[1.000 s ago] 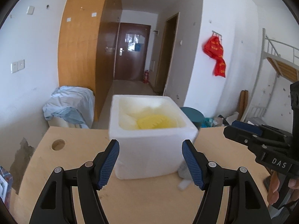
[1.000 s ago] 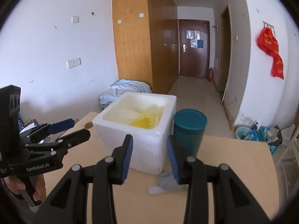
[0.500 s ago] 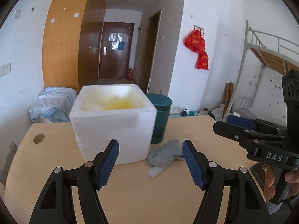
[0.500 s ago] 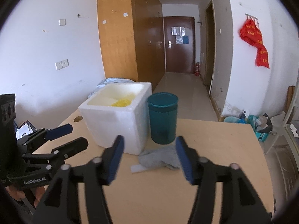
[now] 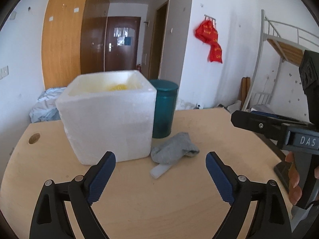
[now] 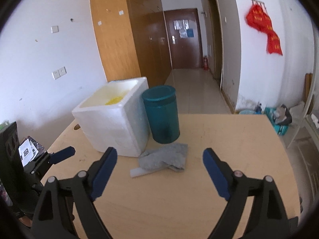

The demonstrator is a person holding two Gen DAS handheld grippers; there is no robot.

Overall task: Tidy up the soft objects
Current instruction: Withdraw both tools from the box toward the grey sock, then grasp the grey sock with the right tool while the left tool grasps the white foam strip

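Observation:
A grey sock point(image 5: 175, 150) point(image 6: 165, 158) lies crumpled on the wooden table point(image 5: 159, 199), just right of a white foam box point(image 5: 107, 119) point(image 6: 115, 123). A yellow soft item point(image 5: 117, 87) point(image 6: 114, 100) lies inside the box. A white strip point(image 5: 160, 170) point(image 6: 143, 171) lies partly under the sock. My left gripper point(image 5: 160, 176) is open and empty, short of the sock. My right gripper point(image 6: 159, 171) is open and empty, also short of the sock, and shows at the right in the left wrist view point(image 5: 259, 122).
A teal cylindrical canister point(image 5: 164, 109) point(image 6: 161, 114) stands behind the sock, beside the box. A cable hole point(image 5: 34, 138) is in the table's far left. A dark flat object point(image 5: 283, 171) lies at the table's right edge. The left gripper shows at the left in the right wrist view point(image 6: 51, 159).
Both grippers have pulled back from the foam box and opened wider. The sock and the canister have come into full view.

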